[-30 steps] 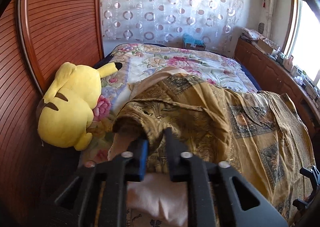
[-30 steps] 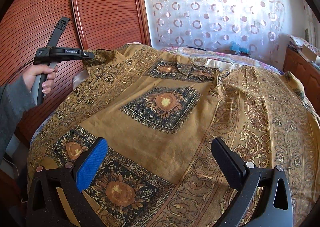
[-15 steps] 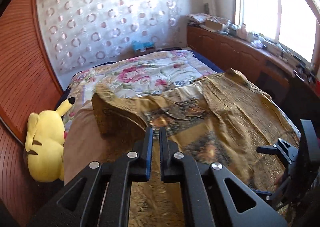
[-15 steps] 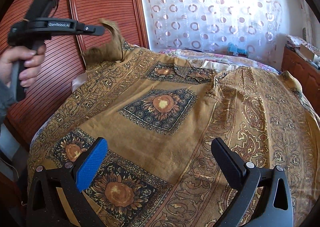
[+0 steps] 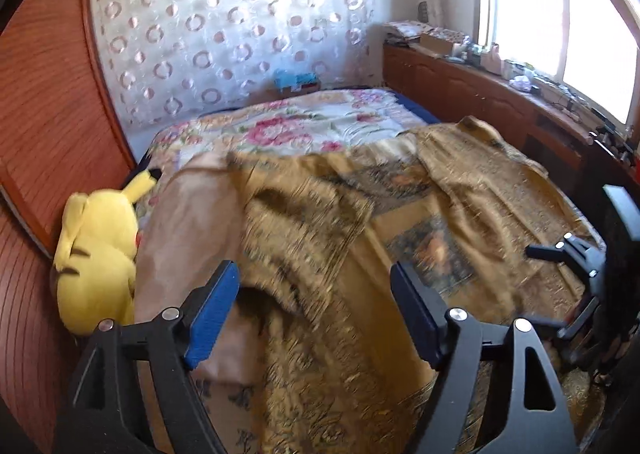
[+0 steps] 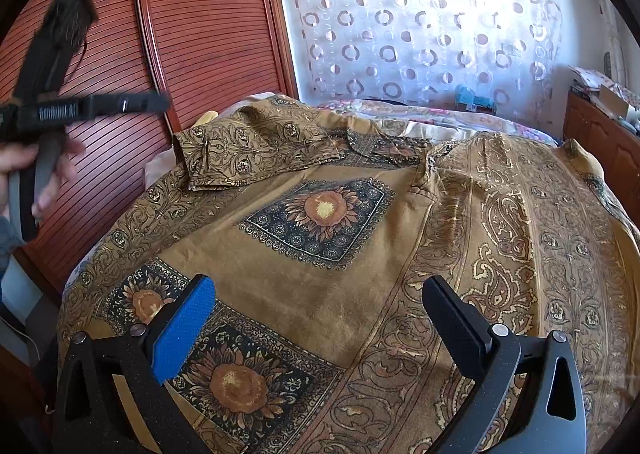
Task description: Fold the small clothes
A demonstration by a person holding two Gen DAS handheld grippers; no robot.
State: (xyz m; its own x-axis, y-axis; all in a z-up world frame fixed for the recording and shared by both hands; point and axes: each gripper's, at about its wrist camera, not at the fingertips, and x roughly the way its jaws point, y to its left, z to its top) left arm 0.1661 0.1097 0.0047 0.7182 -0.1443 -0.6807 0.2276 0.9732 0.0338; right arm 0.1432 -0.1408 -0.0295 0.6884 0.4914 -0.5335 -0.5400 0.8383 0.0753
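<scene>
A mustard-brown patterned shirt (image 6: 320, 254) lay spread across a bed (image 5: 304, 125) covered by a floral quilt, its near sleeve (image 6: 256, 149) folded inward over the chest beside a dark sunflower panel. The left gripper (image 5: 316, 310), held in a person's hand (image 6: 36, 173) in front of a reddish slatted wardrobe door (image 6: 208, 33), hung above the garment's edge with its jaws opening; in its own blurred view the sleeve cloth lay below and between the blue-padded fingers (image 5: 212, 306) but neither pad pressed on it. The right gripper (image 6: 320, 330) hovered low over the shirt's lower hem, its fingers spread wide and clamping nothing, with a sunflower print showing between them. A yellow plush toy (image 5: 96, 254) sat at the bed's edge against the wardrobe, just beside the shirt. A sheer curtain with ring patterns (image 6: 420, 25) hung behind the bed, and a wooden cabinet (image 5: 480, 93) ran under the bright window.
</scene>
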